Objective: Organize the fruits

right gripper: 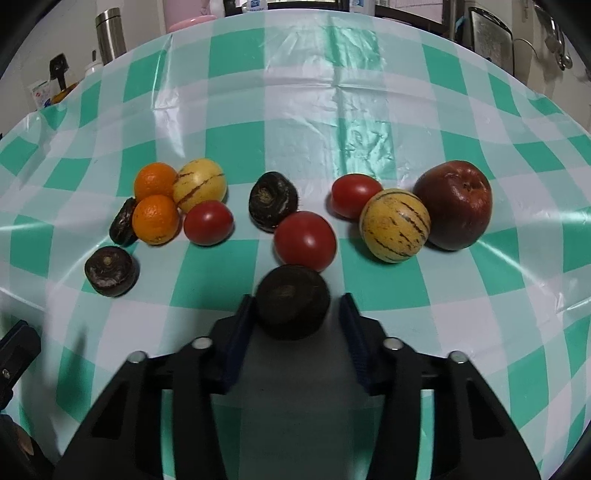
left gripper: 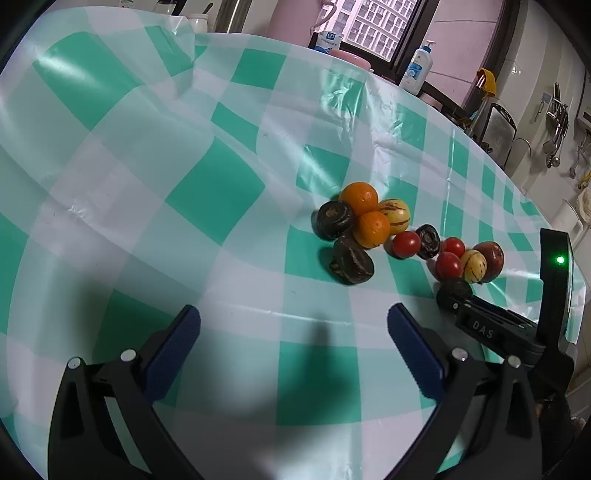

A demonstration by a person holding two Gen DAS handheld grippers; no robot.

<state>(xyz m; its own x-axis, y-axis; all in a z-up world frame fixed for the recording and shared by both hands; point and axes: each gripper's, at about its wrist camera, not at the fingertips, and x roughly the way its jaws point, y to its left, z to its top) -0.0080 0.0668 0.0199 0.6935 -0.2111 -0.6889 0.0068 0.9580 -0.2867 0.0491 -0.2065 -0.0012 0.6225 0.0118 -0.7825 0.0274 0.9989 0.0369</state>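
Fruit lies in a loose row on the green-checked tablecloth [right gripper: 295, 110]. There are two oranges [right gripper: 155, 201], two yellow striped melons [right gripper: 395, 225], three tomatoes [right gripper: 304, 240], a dark red apple [right gripper: 454, 205] and several dark brown water chestnuts [right gripper: 273, 201]. My right gripper [right gripper: 295, 297] is shut on the nearest water chestnut [right gripper: 293, 306], just in front of the middle tomato. In the left wrist view that gripper [left gripper: 452, 295] reaches in from the right with the chestnut [left gripper: 457, 286] at its tip. My left gripper [left gripper: 293, 317] stands open over bare cloth, nearer than the fruit, with nothing between its fingers.
A steel flask [right gripper: 110, 35] and small items stand past the table's far left edge. A lotion bottle [left gripper: 417, 72] sits by the window, and kitchen utensils [left gripper: 557, 122] hang at the right. The cloth is wrinkled near its far edge.
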